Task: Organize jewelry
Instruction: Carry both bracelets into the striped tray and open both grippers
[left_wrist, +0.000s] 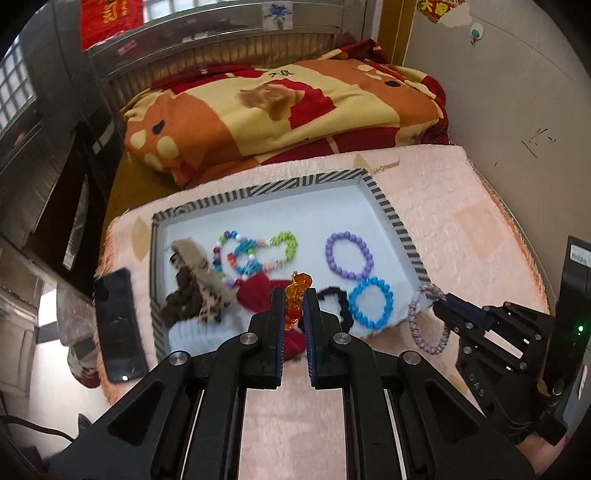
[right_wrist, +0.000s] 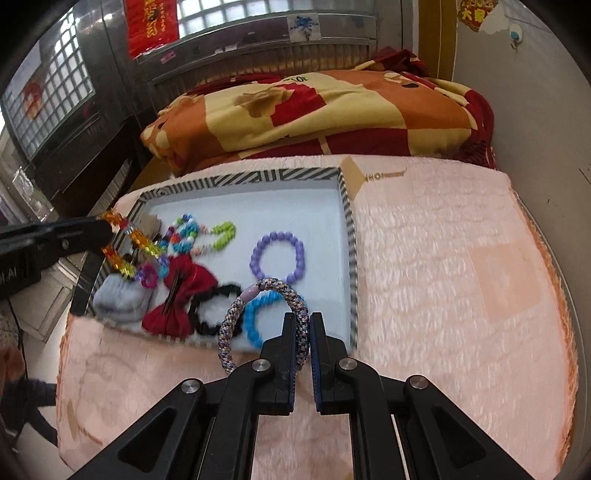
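Left gripper (left_wrist: 293, 295) pinches an orange bead bracelet (left_wrist: 295, 302) over the tray (left_wrist: 391, 214), while right gripper (right_wrist: 303, 321) clamps a braided bracelet (right_wrist: 258, 317).

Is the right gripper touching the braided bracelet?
Touching. In the right wrist view the right gripper has its jaws clamped on the braided bracelet, held above the tray.

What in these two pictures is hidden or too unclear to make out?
- Black scrunchie: in the left wrist view, partly hidden behind the left gripper.
- Red bow: same view, lower half covered by the same fingers.
- Orange bead bracelet: only an edge shows between the fingers; its full loop appears in the right wrist view.
- Blue bead bracelet: right wrist view, crossed by the braided band in the right gripper.
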